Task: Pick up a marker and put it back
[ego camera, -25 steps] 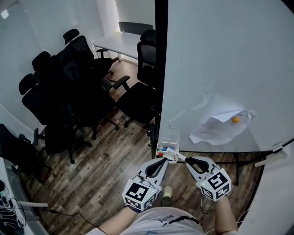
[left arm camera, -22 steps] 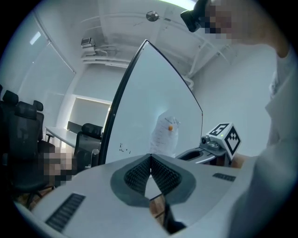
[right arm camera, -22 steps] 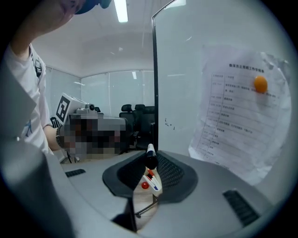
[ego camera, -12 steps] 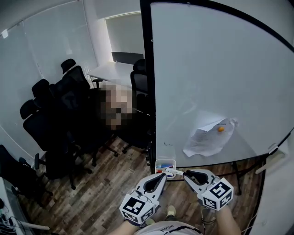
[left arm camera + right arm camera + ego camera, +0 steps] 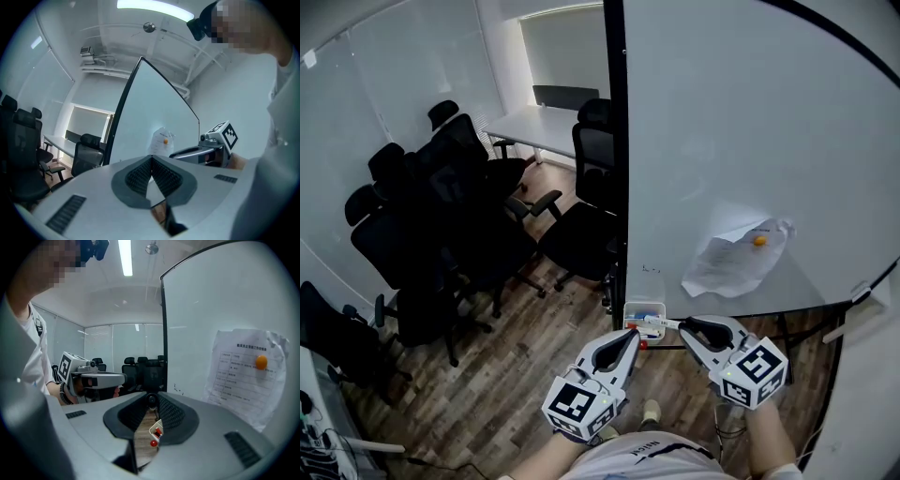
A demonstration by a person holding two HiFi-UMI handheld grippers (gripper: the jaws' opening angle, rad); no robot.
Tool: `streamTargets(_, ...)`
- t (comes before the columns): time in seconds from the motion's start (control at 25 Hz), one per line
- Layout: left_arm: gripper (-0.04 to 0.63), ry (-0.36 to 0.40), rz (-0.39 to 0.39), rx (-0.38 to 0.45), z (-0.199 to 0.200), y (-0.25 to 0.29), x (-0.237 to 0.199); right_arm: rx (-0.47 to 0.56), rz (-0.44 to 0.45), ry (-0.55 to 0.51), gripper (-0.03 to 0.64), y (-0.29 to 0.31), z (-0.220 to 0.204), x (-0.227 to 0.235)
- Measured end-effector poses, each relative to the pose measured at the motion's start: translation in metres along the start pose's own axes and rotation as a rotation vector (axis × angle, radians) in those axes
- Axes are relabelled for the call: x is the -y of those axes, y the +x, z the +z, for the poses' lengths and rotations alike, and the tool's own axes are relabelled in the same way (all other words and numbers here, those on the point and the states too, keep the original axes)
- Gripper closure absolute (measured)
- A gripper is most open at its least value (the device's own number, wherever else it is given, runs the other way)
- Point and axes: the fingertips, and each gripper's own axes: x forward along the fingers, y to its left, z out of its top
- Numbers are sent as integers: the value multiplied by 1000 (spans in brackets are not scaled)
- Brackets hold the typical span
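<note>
A small white marker box [image 5: 643,313] hangs at the lower left corner of the whiteboard [image 5: 750,131], with red and blue markers in it. My right gripper [image 5: 682,326] is shut on a white marker [image 5: 661,323], which points left over the box. In the right gripper view the marker's dark end [image 5: 151,401] sits pinched between the jaw tips, and the box [image 5: 156,431] shows below them. My left gripper [image 5: 634,334] hangs just left of the box. Its jaws are shut and hold nothing, meeting at the tips [image 5: 151,159].
A printed sheet [image 5: 731,264] is pinned to the board by an orange magnet [image 5: 758,240]. Several black office chairs [image 5: 441,225] crowd the wooden floor to the left, near a white table [image 5: 534,122]. The board's black frame post [image 5: 619,169] stands right above the box.
The head view has swung up and back a little. Both grippers stay close together at the marker box, the right one still holding the marker.
</note>
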Motion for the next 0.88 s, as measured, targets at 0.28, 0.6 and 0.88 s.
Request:
streamTargets(0.28, 584, -2, -13, -35, -6, 5, 2, -3, 11, 8, 538, 2, -1, 2)
streamTargets(0.6, 584, -39, 4, -16, -6, 9, -3, -5, 9, 9, 538, 0, -2, 6)
streamTargets(0.88, 584, -46, 16, -13, -8, 8, -5, -8, 13, 11, 538, 2, -4, 6)
